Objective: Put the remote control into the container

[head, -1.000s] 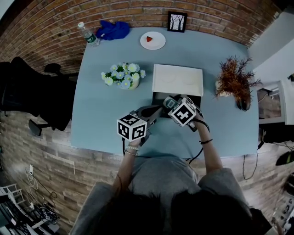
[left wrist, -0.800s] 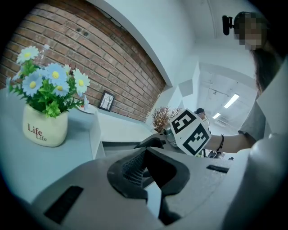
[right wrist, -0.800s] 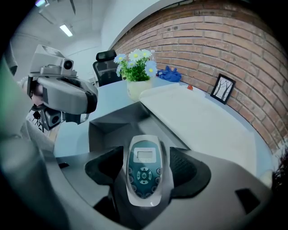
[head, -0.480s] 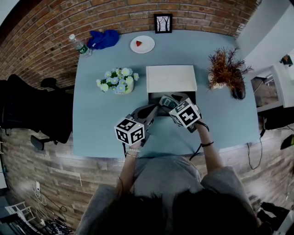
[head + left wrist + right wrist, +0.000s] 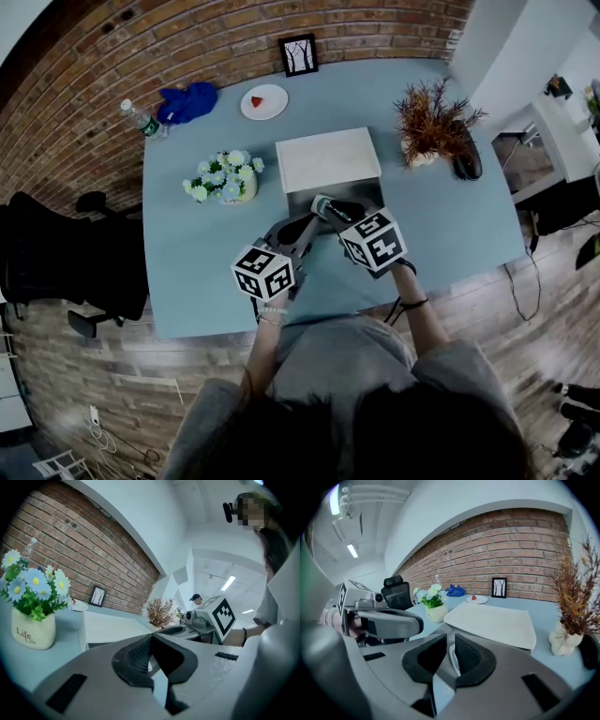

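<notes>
Over the dark container (image 5: 373,201), right gripper (image 5: 449,641) clamped on the thin, edge-on remote control (image 5: 453,660), left gripper (image 5: 151,644) just beside it, jaws together on nothing, white lid (image 5: 328,159) behind.

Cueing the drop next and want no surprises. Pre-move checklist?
1. Remote control between the right gripper jaws: ok, seen as a thin light edge.
2. Container open, lid laid back: ok.
3. Right gripper over the opening: ok.
4. Left gripper jaws together, empty: ok.
5. Container floor free: cannot tell, the grippers cover it.
</notes>
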Demonstrator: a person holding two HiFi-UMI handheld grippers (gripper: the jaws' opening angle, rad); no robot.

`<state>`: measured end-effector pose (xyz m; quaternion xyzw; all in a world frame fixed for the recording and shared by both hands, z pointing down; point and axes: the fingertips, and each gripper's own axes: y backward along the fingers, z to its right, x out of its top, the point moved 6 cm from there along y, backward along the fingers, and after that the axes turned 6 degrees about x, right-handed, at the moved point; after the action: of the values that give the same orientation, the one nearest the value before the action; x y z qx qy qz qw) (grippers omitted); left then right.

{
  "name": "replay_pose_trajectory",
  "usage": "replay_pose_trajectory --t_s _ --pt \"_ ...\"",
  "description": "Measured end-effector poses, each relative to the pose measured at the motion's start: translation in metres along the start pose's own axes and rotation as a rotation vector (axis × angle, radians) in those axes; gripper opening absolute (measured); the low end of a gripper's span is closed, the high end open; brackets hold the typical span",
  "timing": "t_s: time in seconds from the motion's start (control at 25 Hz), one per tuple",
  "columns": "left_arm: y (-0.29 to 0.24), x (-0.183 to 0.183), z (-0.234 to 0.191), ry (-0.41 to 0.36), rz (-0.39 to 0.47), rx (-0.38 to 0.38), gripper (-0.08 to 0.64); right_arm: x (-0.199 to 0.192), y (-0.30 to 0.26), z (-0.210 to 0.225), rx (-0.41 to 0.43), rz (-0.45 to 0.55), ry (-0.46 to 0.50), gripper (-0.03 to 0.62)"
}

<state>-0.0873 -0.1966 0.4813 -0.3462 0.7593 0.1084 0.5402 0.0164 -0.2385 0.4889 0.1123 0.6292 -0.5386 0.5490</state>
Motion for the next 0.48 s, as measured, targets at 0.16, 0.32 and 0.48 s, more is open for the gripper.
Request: replay_pose_trajectory --t_s 0.16,0.32,0.48 --pt "0.003 0.003 0.008 -0.019 0.001 -0.018 0.003 0.004 0.013 -0.009 -0.024 0.05 -0.001 0.033" --pt "0.006 0.005 0.014 -0.03 0.008 -0.032 0.003 0.012 0.027 -0.016 -0.036 0.134 -0.026 0.008" --pt "0.01 0.01 0.022 -0.046 0.024 -0.049 0.003 0.019 0.044 -0.026 -0.018 0.241 -0.055 0.002"
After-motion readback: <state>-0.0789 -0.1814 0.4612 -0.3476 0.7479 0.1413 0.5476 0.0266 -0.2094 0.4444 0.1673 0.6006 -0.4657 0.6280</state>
